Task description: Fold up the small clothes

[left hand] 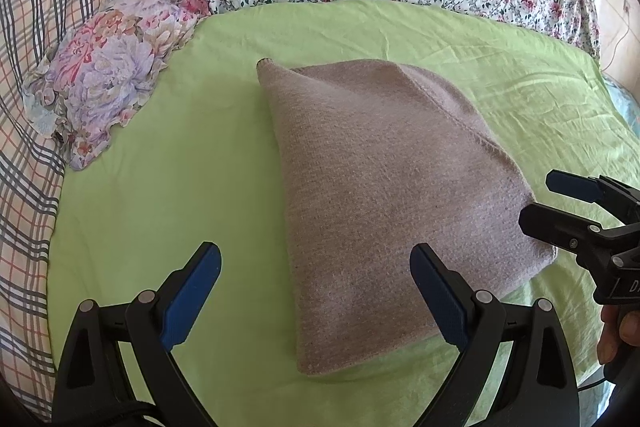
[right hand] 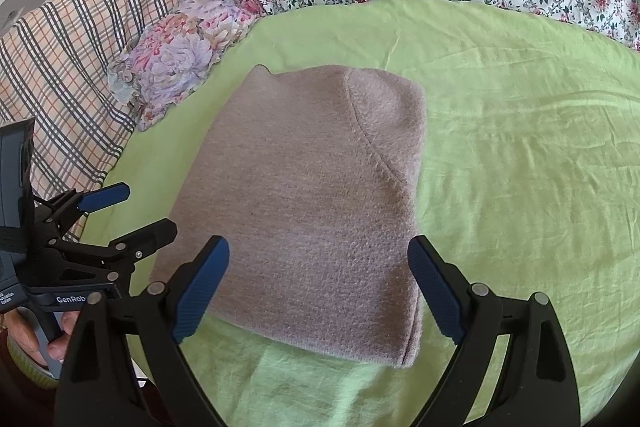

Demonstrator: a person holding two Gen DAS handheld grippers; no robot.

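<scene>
Both the left tongs (left hand: 316, 295) and right tongs (right hand: 319, 287) hover open, empty, over the folded knit garment (right hand: 312, 203) just ahead. Folding looks complete; next likely comes gripping its near edge to set it aside.

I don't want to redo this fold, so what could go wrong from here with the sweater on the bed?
The sweater already lies folded on the green sheet, with both grippers open above its near edge. If the left gripper or right gripper pinches only the top layer, the fold may open. Dragging could also bunch the wrinkled sheet. The far-left corner sticks up and may flop loose.
</scene>
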